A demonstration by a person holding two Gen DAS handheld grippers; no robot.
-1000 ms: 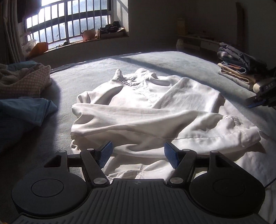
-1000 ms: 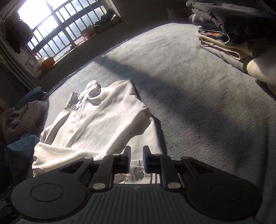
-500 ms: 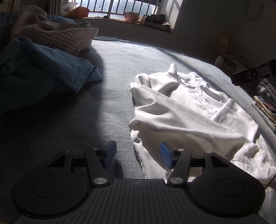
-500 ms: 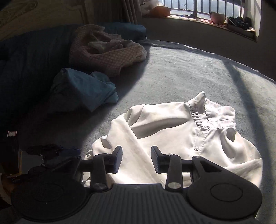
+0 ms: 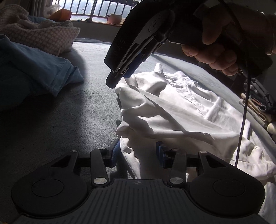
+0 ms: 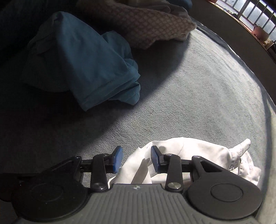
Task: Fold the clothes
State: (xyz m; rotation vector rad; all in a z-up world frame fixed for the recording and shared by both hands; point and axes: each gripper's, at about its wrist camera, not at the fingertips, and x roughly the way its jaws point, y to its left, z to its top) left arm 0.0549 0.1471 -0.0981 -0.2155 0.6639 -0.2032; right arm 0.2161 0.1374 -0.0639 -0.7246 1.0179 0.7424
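Observation:
A white button-up shirt [image 5: 179,110] lies crumpled on the grey bed cover [image 5: 72,120], with one sleeve folded across its front. My left gripper [image 5: 138,153] is open, and its blue pads straddle the shirt's near left edge. A hand [image 5: 215,53] holds my right gripper [image 5: 119,75] farther back, tips down over the shirt's left shoulder. In the right wrist view, the right gripper [image 6: 136,159] is open, and a fold of the shirt [image 6: 198,151] lies between its pads. The shirt's collar [image 6: 241,146] sticks out to the right.
A crumpled blue garment [image 6: 86,69] and a checked pinkish cloth [image 6: 146,22] lie left of the shirt, with bare cover [image 6: 189,89] between. Folded clothes [image 5: 258,103] are stacked at the far right. A barred window [image 5: 103,8] runs along the back.
Both grippers have moved to the shirt's left side. The right gripper swung over the shoulder into the left wrist view and opened wider; the left now straddles the shirt's edge.

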